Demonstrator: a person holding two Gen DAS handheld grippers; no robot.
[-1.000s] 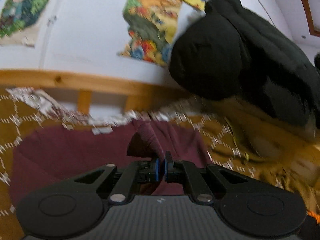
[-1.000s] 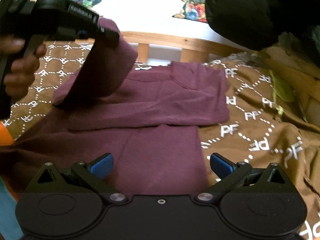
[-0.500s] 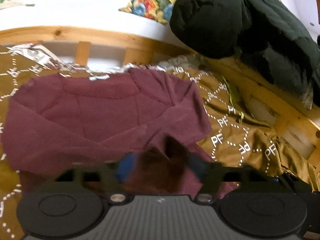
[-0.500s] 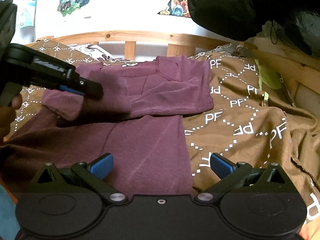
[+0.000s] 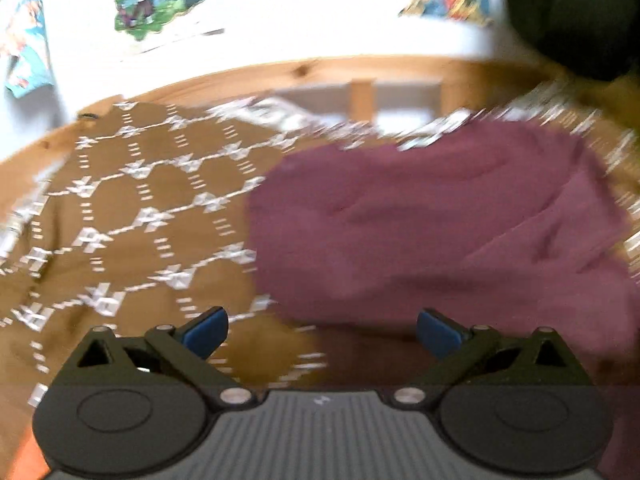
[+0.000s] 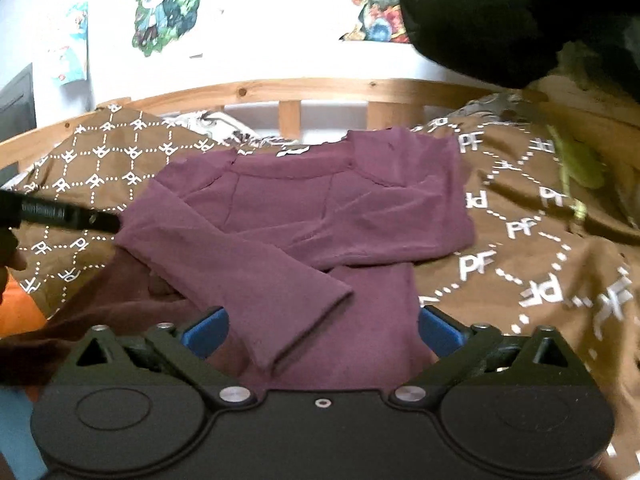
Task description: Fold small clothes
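A maroon long-sleeved top [image 6: 304, 216] lies on the brown patterned bedspread [image 6: 520, 240]. Both sleeves are folded across its body; the left sleeve [image 6: 256, 280] lies diagonally toward my right gripper. My right gripper [image 6: 322, 330] is open and empty, just above the top's lower part. My left gripper [image 5: 322, 330] is open and empty, at the left edge of the top [image 5: 440, 232], over the bedspread [image 5: 140, 220]. The left gripper also shows in the right wrist view [image 6: 64, 216], to the left of the top, apart from it.
A wooden bed rail [image 6: 320, 88] runs behind the bedspread, against a white wall with posters [image 6: 168, 8]. A black padded jacket [image 6: 500, 16] hangs at the upper right. Orange fabric [image 6: 20, 308] shows at the left edge.
My left gripper opened, let go of the left sleeve, which now lies folded across the top, and drew back to the left. My right gripper stayed open and hardly moved.
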